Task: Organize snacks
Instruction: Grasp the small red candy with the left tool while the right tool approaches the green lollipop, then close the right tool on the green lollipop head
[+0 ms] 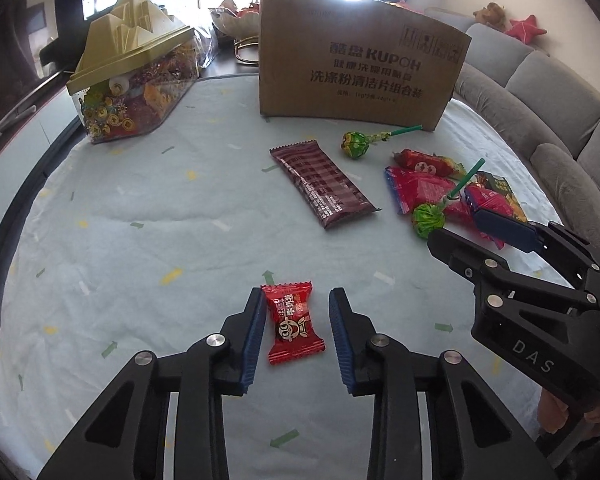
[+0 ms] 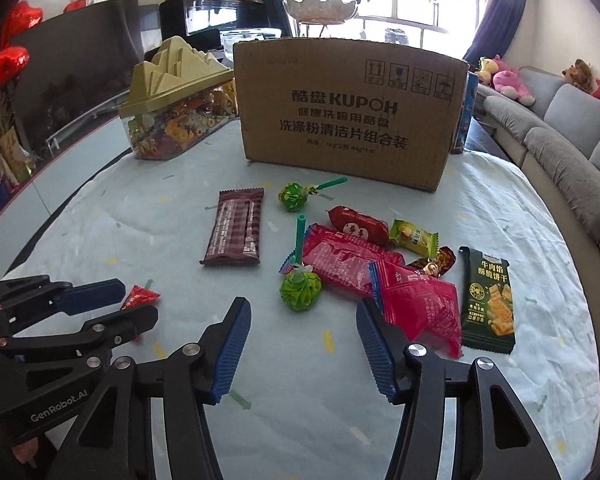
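Note:
A small red wrapped candy (image 1: 294, 324) lies on the pale cloth between the fingers of my left gripper (image 1: 297, 292). The left pad is at its edge and a gap shows at the right pad, so the gripper is open. My right gripper (image 2: 302, 302) is open too. A green lollipop (image 2: 300, 290) with a green stick lies at the mouth of its jaws, untouched. A pink packet (image 2: 420, 304) lies against its right finger. A brown cardboard box (image 2: 340, 120) stands at the back of the table. The left gripper (image 2: 138, 300) also shows in the right wrist view.
A maroon bar (image 1: 324, 184), a second green lollipop (image 1: 354, 145), several red and yellow sweets (image 2: 360, 222) and a dark green biscuit pack (image 2: 490, 300) lie on the cloth. A clear candy jar with a gold lid (image 1: 132, 76) stands back left. A grey sofa (image 1: 540, 92) curves along the right.

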### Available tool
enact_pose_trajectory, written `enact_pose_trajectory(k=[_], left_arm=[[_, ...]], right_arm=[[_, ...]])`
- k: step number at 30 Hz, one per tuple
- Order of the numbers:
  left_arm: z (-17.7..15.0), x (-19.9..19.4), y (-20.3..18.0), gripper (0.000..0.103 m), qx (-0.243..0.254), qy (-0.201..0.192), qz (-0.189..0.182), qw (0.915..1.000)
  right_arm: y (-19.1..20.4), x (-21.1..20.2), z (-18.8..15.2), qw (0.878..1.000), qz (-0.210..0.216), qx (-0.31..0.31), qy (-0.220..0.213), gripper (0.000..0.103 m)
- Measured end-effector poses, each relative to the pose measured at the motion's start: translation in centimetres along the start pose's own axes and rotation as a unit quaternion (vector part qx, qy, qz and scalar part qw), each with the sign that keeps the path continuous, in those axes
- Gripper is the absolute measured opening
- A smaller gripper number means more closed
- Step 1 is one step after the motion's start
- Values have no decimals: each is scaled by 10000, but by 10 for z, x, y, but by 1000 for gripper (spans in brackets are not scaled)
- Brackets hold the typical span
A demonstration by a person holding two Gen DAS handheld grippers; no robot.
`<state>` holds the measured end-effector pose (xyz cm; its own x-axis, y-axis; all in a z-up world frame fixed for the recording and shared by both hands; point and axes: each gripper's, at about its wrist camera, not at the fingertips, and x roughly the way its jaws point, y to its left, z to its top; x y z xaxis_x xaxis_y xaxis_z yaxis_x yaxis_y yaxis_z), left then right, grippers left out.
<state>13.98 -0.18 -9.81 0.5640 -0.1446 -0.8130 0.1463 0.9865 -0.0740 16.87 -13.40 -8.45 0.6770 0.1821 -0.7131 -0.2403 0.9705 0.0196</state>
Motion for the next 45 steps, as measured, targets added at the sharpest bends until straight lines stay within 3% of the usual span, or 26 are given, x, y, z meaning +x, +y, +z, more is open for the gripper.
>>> enact_pose_trajectory(k=[17, 23, 45], left_arm=[[2, 6, -2, 23, 47, 90, 36, 9999], [3, 5, -3, 20, 60, 87, 36, 9999], [10, -29, -9, 20, 196, -429, 42, 9989]], right_arm=[[5, 24, 11, 9999, 44, 6, 156, 41], [5, 28, 12, 9998, 53, -1, 204, 28], [11, -12, 16, 9997, 81, -120, -185, 28]])
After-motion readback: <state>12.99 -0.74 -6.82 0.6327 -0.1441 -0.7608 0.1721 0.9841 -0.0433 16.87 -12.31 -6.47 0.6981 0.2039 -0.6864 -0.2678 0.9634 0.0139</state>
